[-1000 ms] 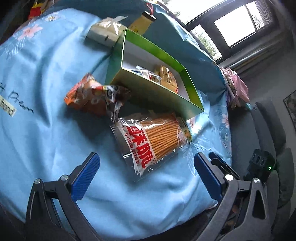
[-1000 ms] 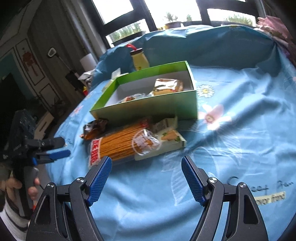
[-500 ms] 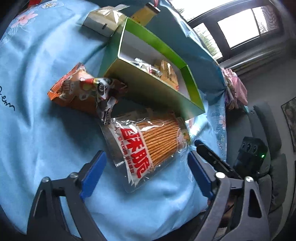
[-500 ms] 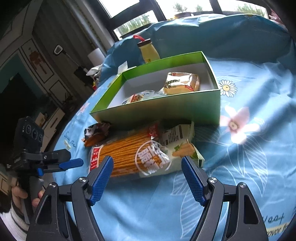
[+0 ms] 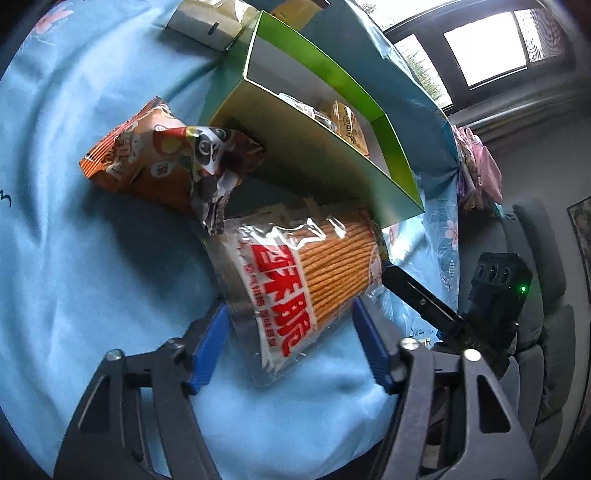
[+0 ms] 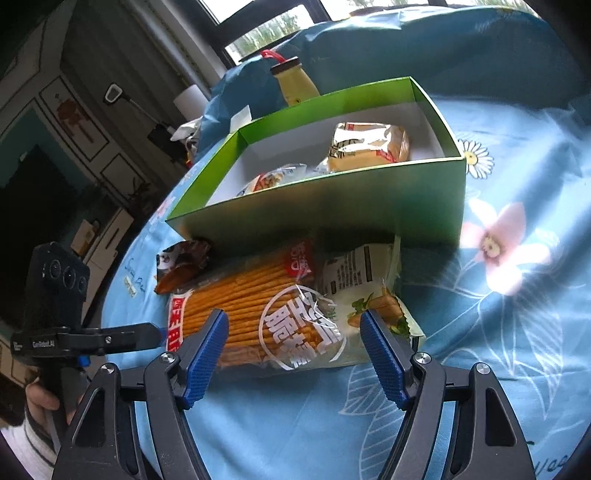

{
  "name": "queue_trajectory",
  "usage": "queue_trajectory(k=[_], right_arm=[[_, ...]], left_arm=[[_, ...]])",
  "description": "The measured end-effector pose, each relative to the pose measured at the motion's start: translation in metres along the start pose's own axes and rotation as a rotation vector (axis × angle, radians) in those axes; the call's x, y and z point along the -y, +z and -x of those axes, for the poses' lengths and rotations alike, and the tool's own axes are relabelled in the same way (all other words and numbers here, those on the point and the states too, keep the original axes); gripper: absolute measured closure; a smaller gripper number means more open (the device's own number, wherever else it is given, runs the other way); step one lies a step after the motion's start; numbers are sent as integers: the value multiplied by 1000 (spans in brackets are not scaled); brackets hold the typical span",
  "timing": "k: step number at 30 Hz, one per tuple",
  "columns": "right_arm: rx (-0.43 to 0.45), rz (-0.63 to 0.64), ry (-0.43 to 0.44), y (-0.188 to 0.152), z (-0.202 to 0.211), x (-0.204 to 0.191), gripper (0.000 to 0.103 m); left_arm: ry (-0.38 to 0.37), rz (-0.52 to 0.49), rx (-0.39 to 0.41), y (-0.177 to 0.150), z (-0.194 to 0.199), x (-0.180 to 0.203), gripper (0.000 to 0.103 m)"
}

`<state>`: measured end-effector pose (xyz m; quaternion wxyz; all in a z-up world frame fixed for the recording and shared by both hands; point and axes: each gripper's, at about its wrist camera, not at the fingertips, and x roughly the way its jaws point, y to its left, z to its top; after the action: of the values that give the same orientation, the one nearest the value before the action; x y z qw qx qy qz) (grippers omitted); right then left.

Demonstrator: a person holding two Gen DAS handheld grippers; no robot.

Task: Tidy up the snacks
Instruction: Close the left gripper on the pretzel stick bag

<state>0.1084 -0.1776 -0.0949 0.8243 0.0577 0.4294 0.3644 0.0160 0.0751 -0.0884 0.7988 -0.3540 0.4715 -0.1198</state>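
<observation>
A clear bag of orange biscuit sticks (image 5: pixel 317 273) with red lettering lies in front of the green box (image 5: pixel 314 162). My left gripper (image 5: pixel 291 343) is open with its blue fingers either side of the bag's near end. My right gripper (image 6: pixel 295 354) is open and straddles the bag's other end (image 6: pixel 266 314). An orange panda snack bag (image 5: pixel 162 166) lies left of the sticks. A white-green snack pack (image 6: pixel 369 288) lies beside the sticks. The green box (image 6: pixel 332 206) holds a yellow pack (image 6: pixel 369 147) and another wrapped snack (image 6: pixel 273 179).
A blue flowered cloth (image 6: pixel 498 332) covers the round table. A yellow bottle (image 6: pixel 295 85) stands behind the box. A white carton (image 5: pixel 203 26) lies at the box's far corner. The table edge drops off to a grey sofa (image 5: pixel 546 295).
Both grippers have moved forward to the stick bag, from opposite ends, and now straddle it. The left gripper's fingers have narrowed a little. The snacks have not moved.
</observation>
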Motion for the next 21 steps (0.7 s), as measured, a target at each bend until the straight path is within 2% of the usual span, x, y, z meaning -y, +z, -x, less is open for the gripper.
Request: queue_trajectory(k=[1,4,6,8,12,14,17,21], right_arm=[[-3,-15,13,0,-1,2,29],[-19,-36,34,-2,-3,6,34],[-13,-37,26,-3,-2,7,42],[-17,-51,20,-4,-1,12,62],[-22,-45,23,-7,0,13,68],[-19,-49,35,-8,1,12,76],[-13,-39,45,-12,3,8,82],[-8,-45,78,-19,6,2,84]], left_arm=[[1,1,-5,0,-1,-1,53],[9,1,-14,0,-2,-4,55],[16,5,-16,0,-4,-6,60],[21,6,-18,-1,-4,-8,64],[29,-10,-11,-2,-3,-6,63],[30,-17,-3,-4,-1,-4,63],[23,-44,10,-7,6,2,67],[33,-90,27,-13,12,12,71]])
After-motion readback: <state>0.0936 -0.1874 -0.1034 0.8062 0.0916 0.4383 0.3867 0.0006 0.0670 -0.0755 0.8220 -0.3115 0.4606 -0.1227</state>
